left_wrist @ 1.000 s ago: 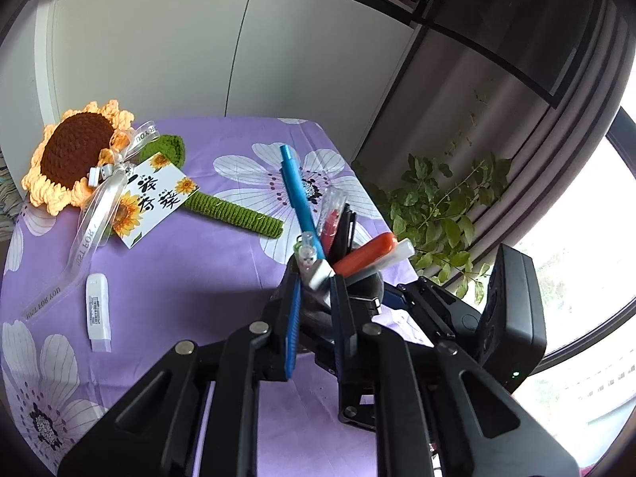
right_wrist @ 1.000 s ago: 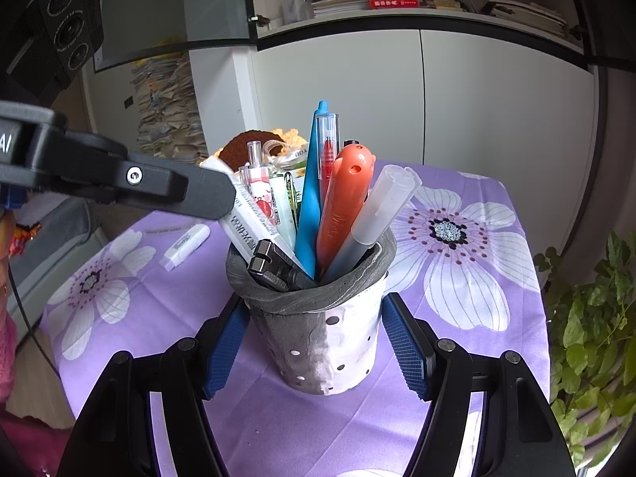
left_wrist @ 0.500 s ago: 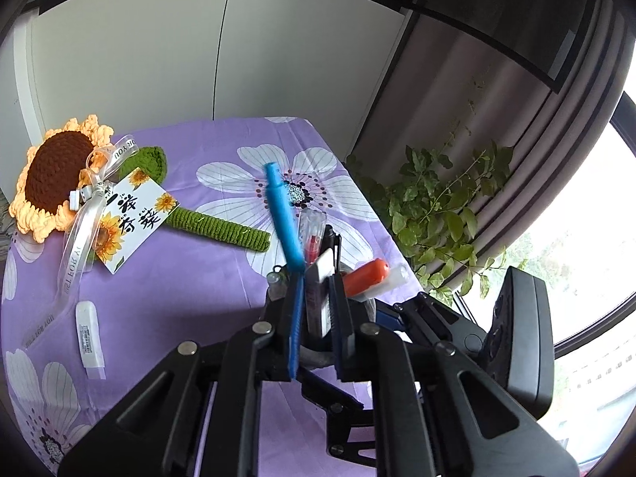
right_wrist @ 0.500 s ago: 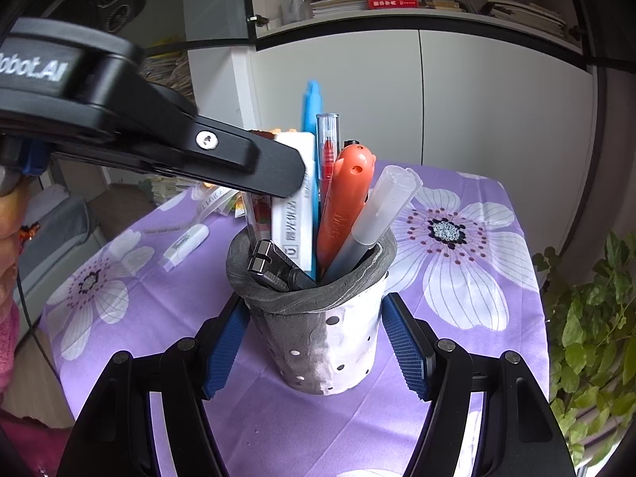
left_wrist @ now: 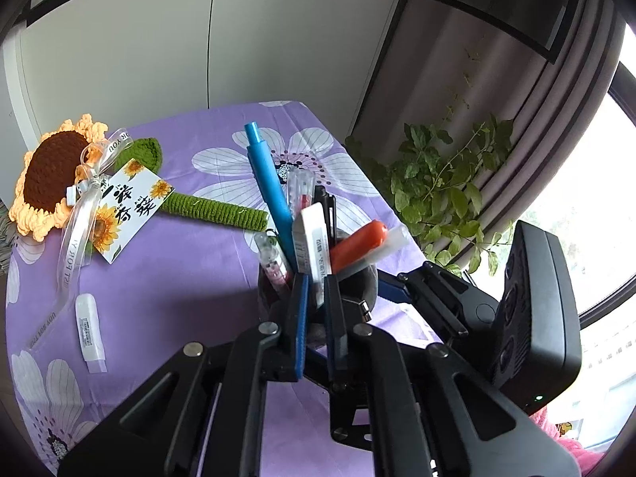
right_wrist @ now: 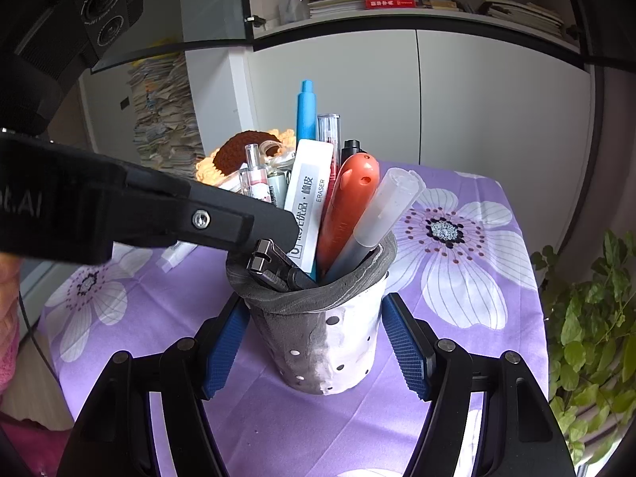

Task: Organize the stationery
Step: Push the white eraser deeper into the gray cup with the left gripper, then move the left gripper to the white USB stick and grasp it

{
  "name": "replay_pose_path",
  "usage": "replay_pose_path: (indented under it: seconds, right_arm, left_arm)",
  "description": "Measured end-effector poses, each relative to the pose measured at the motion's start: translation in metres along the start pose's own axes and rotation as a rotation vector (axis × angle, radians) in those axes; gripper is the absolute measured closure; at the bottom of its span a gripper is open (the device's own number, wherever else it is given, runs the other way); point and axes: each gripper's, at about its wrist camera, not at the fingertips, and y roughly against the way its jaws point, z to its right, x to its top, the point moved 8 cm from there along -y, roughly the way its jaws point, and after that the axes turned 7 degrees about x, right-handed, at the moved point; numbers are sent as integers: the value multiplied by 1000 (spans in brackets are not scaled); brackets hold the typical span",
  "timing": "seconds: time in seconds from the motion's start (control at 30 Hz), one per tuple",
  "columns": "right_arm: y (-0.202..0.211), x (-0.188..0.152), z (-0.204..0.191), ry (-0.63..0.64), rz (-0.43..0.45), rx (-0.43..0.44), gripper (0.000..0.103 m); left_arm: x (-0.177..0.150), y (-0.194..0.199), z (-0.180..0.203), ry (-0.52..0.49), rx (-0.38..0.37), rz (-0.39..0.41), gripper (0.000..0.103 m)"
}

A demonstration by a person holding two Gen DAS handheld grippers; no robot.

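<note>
A grey and white pen cup [right_wrist: 318, 342] stands on the purple flowered tablecloth, full of pens: a blue pen [right_wrist: 306, 111], an orange marker [right_wrist: 349, 198], a clear-capped pen [right_wrist: 389, 206]. My left gripper [left_wrist: 316, 298] is shut on a white eraser [left_wrist: 312, 242] and holds it upright in the cup; the eraser [right_wrist: 310, 202] also shows in the right wrist view. My right gripper [right_wrist: 316, 351] is open, its blue pads on either side of the cup. A white correction tape stick [left_wrist: 89, 330] lies on the cloth at the left.
A crocheted sunflower [left_wrist: 51, 179] with green stem, ribbon and card [left_wrist: 131, 206] lies at the table's far left. A potted plant [left_wrist: 437, 190] stands off the table's right edge. White cabinets stand behind the table.
My left gripper has turned the eraser from slanted to upright and lowered it into the cup among the pens. The right gripper and cup have not moved.
</note>
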Motion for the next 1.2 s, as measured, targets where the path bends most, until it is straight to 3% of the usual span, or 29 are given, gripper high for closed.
replay_pose_path:
  seconds: [0.3,0.4,0.5,0.7,0.93,1.07,1.2]
  right_arm:
    - [0,0,0,1,-1,-2,33]
    - [0,0,0,1,-1,-2,33]
    - [0,0,0,1,-2,-3,33]
    - [-1,-1,-1,1,-6,-8,33]
    - [-4,-3,0,-3,-28,-33,33]
    - [-3,-3,-2,4,-28,-36,33]
    - [-3,-3,-2,-5,-29,-35,33]
  left_arm:
    - [14,20,-9,19,6,62,97]
    - [12,17,-7,11,-5,30,98]
    - [5,11,1,20,-74,-29,98]
    - [-3,-9,1,42,-35,-107,101]
    - [-3,-9,3,22,-1,-92,100]
    - [-4,0,0,40,-30,-78,100]
    - [0,22,-17,71,-10,-19,95]
